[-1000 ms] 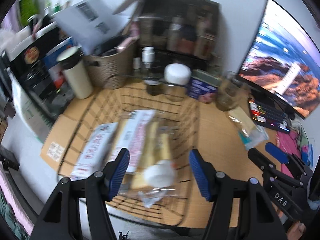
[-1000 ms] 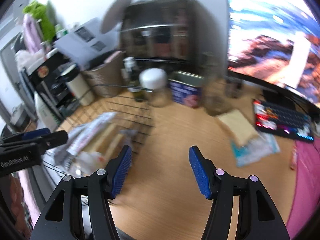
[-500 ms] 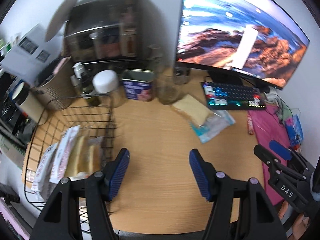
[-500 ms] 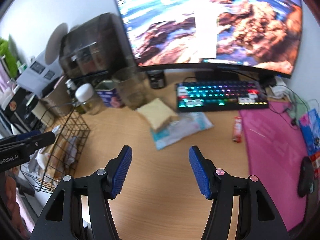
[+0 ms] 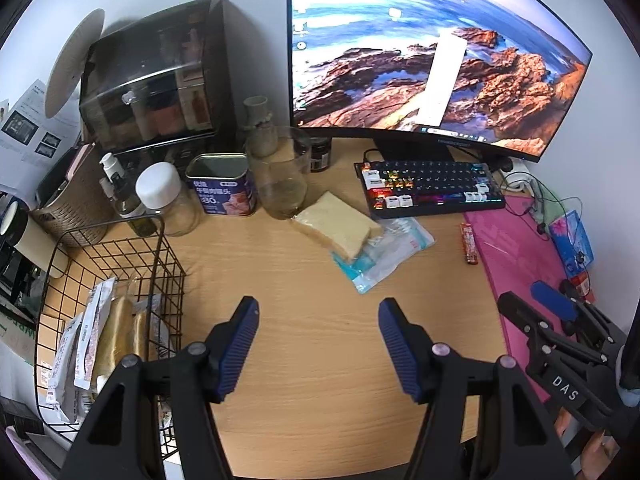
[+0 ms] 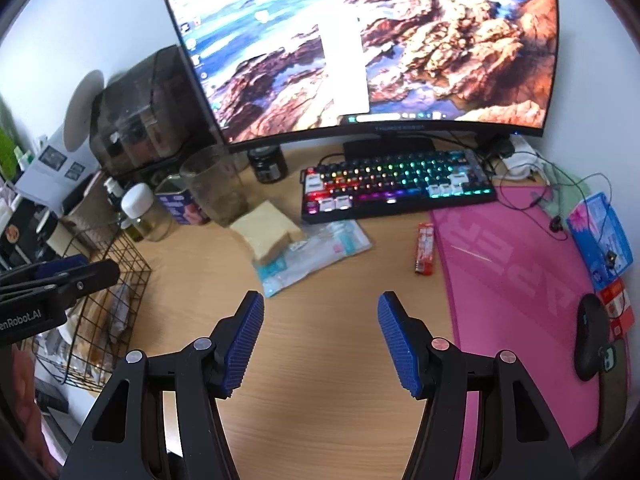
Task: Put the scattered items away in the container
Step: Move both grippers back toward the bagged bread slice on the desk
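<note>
Jaws, left: I am holding the left gripper (image 5: 316, 344) with its jaws standing apart and nothing between them, only bare wood showing in the gap.
Jaws, right: I am keeping the right gripper (image 6: 320, 340) parted too, a little narrower by my reckoning, and it is gripping nothing.
Container: I am seeing the black wire basket (image 5: 160, 248) at the left edge of the surface (image 5: 320, 272), already holding several wrapped packets (image 5: 92, 336) lying flat.
Loose items: I am looking at a bagged slice of bread (image 5: 336, 224) lying partly on top of a clear pouch with blue print (image 5: 384, 256), just in front of the keyboard (image 5: 432, 188); a small red snack stick (image 5: 469, 244) is lying beside the edge of the pink mat (image 5: 532, 264).
Step in hand: I am judging this as the gap between items, with both hands empty and facing what is left to gather.
Next move: I am expecting to need a reach forward to the bread, jaws coming down over its edges with a light squeeze since it is soft, then a carry left over the basket rim.
Risk: I am thinking the pouch underneath may drag along, and the glass jar (image 5: 280, 176) is standing just beside the bread.
Surface: I am working on light wood crowded along the back with a blue tin (image 5: 222, 192), a white-capped jar (image 5: 168, 200) and a dark storage box (image 5: 156, 76).
Room: I am facing a white wall and a wide monitor (image 5: 424, 64) showing a rocky coast.
</note>
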